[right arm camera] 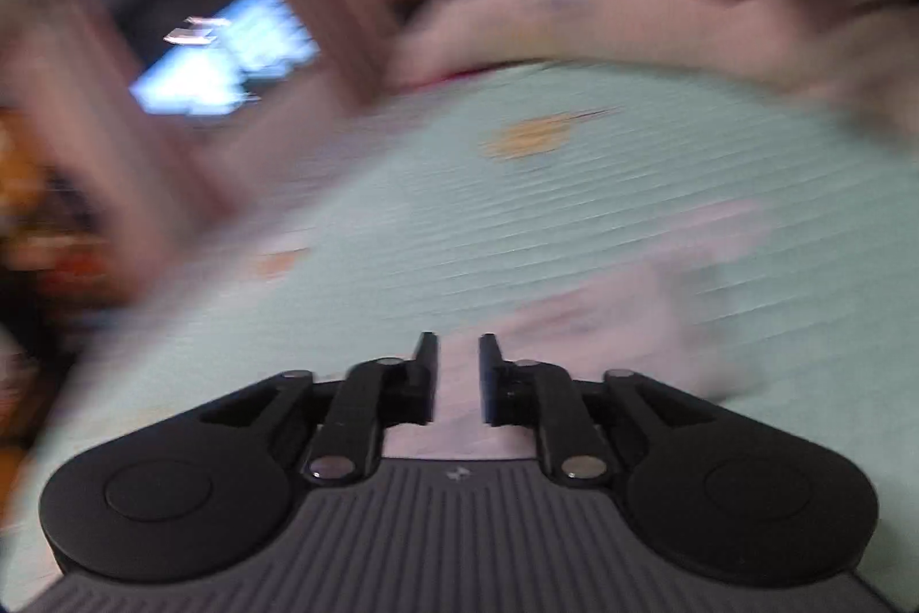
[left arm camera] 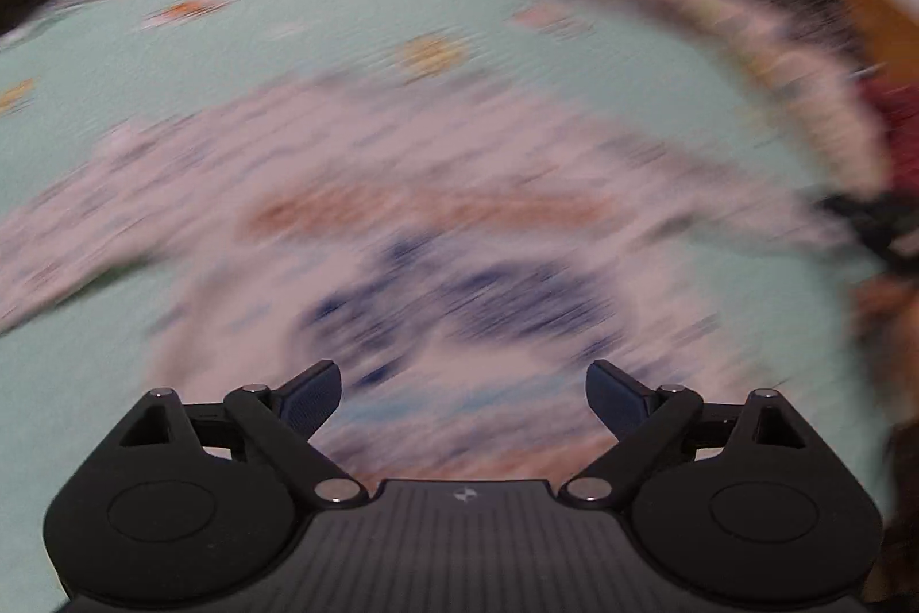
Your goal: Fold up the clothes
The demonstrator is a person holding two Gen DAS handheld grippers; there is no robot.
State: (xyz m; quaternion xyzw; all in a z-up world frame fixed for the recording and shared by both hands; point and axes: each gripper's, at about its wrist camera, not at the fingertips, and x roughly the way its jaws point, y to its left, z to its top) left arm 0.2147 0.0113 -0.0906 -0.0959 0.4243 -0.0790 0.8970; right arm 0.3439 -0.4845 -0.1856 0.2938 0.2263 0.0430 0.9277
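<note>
Blurred pink garment (left arm camera: pixel 402 222) is spread on mint bedsheet (left arm camera: pixel 86 383).
Left gripper (left arm camera: pixel 464 397) is held wide, empty, above frame-centre garment; right gripper (right arm camera: pixel 458 377) is narrowed, pink cloth seen between fingers, grip uncertain; bright screen (right arm camera: pixel 224 56) only there.

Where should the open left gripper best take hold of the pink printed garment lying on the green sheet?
Probably the near hem of the pink garment, straight ahead of the left gripper: it lies flat between the open fingers, so a low forward approach suits. Blur hides finer edges.
</note>
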